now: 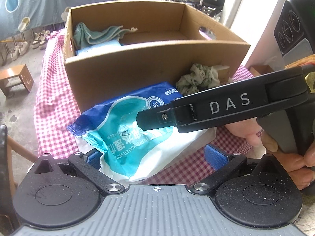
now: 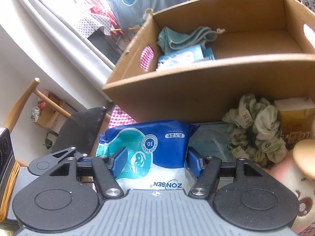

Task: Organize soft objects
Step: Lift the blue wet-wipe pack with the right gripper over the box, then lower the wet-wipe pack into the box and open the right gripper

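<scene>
Wipes pack: soft blue and white bag, sits between the two blue pads of the right claw, just in front of the brown box
Right claw: clamped on the wipes pack, one pad pressed on each side, bag bulges a bit between them
Left claw: pads stand wide apart, one pad right by the crinkled end of the pack, the other pad out in the open, so nothing squeezed
How it feels, as a guess: squishy and floppy, a bit heavy from wet wipes inside, not easy to break
Skin of the bag: shiny plastic, likely slippery, may slide out if held loose
Best spot to hold: the fat middle, across the short way, just where the right claw has it now
Spot to skip: the thin sealed end near the left claw, looks crumpled and could tear or slip
Brown box: straight ahead of both claws and higher up than the pack, open on top, with a green cloth and a light blue pack already inside on the far left
Scrunchie: green and white, soft, off to the right of the right claw, against the box wall
Yellow packet: further right than the scrunchie, touching it
Checked cloth: red and white, under everything
Next, as a guess: lift up high enough to clear the box wall, keep the squeeze snug
</scene>
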`<state>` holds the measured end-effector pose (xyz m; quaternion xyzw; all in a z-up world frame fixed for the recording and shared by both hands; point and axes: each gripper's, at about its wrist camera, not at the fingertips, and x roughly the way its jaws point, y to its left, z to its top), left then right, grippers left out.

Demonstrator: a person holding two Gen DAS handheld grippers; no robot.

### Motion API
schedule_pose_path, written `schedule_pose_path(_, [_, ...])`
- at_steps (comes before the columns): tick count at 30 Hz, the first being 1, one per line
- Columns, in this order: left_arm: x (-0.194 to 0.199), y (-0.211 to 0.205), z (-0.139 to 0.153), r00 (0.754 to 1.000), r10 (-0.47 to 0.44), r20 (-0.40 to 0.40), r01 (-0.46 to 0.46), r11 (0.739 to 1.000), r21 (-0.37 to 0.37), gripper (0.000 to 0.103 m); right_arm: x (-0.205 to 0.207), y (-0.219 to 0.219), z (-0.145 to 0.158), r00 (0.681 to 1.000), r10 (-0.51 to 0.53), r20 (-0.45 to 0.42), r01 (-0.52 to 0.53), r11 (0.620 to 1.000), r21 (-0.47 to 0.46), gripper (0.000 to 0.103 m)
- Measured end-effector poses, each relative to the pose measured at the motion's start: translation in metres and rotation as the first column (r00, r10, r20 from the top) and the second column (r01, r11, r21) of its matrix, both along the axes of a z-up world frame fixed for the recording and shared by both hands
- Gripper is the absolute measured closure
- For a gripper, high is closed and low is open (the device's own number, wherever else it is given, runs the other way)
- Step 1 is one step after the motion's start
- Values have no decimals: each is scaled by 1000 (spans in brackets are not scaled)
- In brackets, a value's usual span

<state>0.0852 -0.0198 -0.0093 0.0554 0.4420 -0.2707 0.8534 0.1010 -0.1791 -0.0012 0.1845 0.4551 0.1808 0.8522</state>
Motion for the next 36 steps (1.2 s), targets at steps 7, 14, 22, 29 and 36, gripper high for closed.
schedule_pose_path(7, [-19,3,30,995,15,100,-16,1000,6,1,-7,5,27,997,27,75,-28,1000,2,35])
schedule_pose_path(14, [-10,0,68,983,33,178,-32,999,-7,1,-6,2,67,984,45,171,-49,999,16,35])
schedule_pose_path(22, [32,-19,108,975,12,222,-4,999,-38,1,29,-30,105,978,42,203,-55,997,57,35])
schedule_pose_path(29, [96,-50,119,989,-27,146,36,998,-57,1,83,-73,114,987,10,160,-21,998,64,35])
schedule_pose_path(36, [182,-90,97,996,-88,2,88,994,-57,1,163,-127,90,998,-52,21,51,996,71,37])
